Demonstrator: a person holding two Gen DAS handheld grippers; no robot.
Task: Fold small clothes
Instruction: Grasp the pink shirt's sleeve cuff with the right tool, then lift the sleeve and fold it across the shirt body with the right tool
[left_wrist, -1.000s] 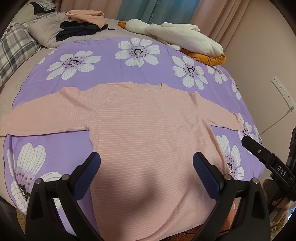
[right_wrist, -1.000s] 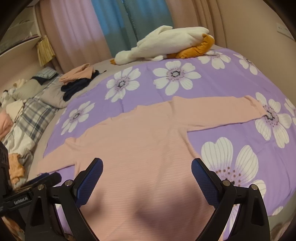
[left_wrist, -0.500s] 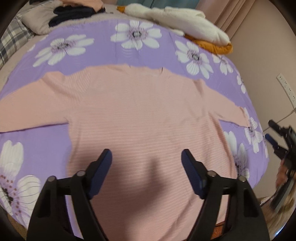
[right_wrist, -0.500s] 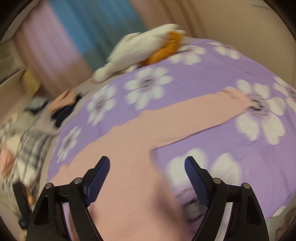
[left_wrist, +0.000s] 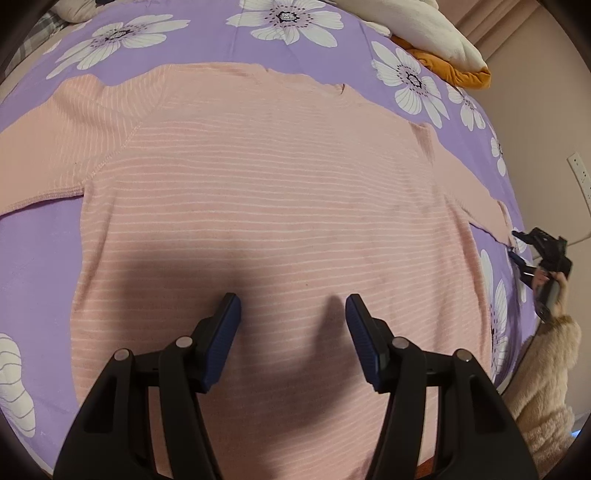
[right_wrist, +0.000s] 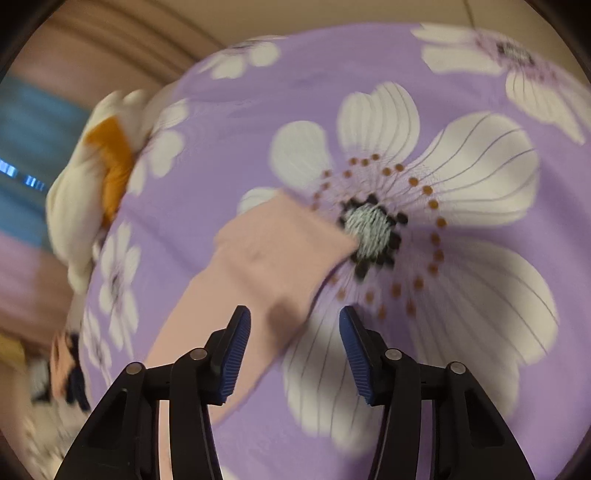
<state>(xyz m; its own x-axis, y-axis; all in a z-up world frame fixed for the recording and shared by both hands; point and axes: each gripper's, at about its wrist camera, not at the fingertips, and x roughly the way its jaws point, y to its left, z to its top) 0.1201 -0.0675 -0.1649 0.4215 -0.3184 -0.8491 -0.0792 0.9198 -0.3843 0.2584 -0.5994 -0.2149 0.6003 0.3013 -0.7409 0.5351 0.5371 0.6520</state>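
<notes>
You are holding your left gripper (left_wrist: 291, 325) low over the body of the pink striped top (left_wrist: 273, 192), which is lying flat with sleeves spread on the purple flowered sheet (left_wrist: 37, 266); its fingers are standing apart with nothing between them. Your right gripper (right_wrist: 293, 332) is hovering just beside the top's sleeve cuff (right_wrist: 284, 243), jaws parted too, gripping nothing

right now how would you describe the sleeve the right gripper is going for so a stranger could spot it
Find the purple bedspread printed with big white flowers. A pale pink striped shirt lies flat on it, arms out. The target is its sleeve cuff, whose end touches the dark centre of one flower, just ahead of the open right gripper; nothing else there is pink.
</notes>
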